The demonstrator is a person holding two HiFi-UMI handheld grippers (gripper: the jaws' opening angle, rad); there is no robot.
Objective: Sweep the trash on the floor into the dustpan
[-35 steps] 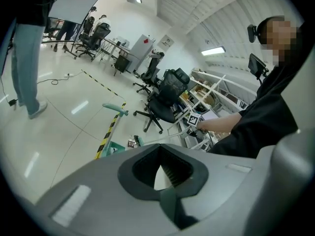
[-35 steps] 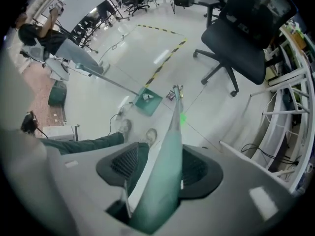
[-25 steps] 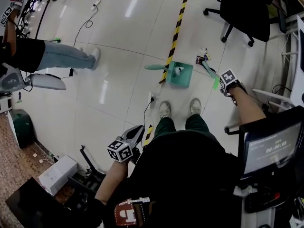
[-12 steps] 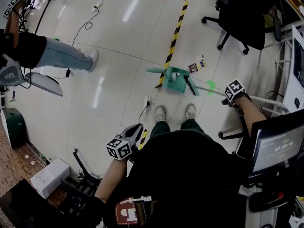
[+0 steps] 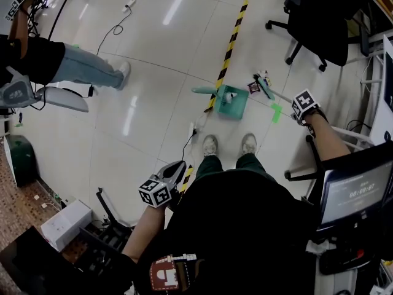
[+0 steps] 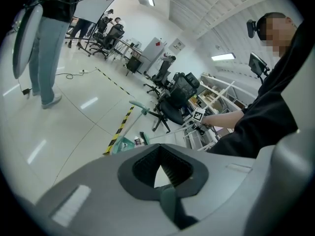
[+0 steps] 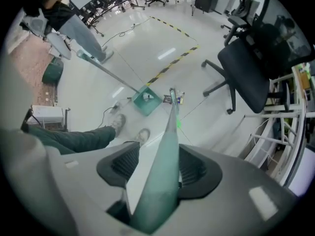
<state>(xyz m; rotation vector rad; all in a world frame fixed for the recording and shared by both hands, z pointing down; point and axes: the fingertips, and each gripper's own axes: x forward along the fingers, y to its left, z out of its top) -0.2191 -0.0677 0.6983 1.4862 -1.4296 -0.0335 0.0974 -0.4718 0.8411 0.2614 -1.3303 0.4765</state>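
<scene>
A green dustpan (image 5: 233, 101) stands on the white floor by the striped tape, its long handle (image 7: 108, 75) leaning away. A small dark wrapper of trash (image 5: 253, 86) lies on the floor to the right of the pan. My right gripper (image 5: 299, 104) is shut on the broom's teal handle (image 7: 166, 141), and the broom head (image 5: 264, 86) rests beside the trash (image 7: 178, 100). My left gripper (image 5: 174, 171) hangs low at my left side, shut with nothing in it (image 6: 160, 154). From there the dustpan (image 6: 121, 144) shows far ahead.
Yellow-black tape (image 5: 231, 40) runs across the floor to the pan. A person in jeans (image 5: 86, 71) stands at the left. A black office chair (image 5: 325, 11) is at the far right, a cable (image 5: 187, 141) by my shoes (image 5: 212, 144), a monitor (image 5: 353, 192) at my right.
Half a second ago the broom head was at the dustpan's mouth; it has swung back out to the right beside the trash. The left gripper has not moved.
</scene>
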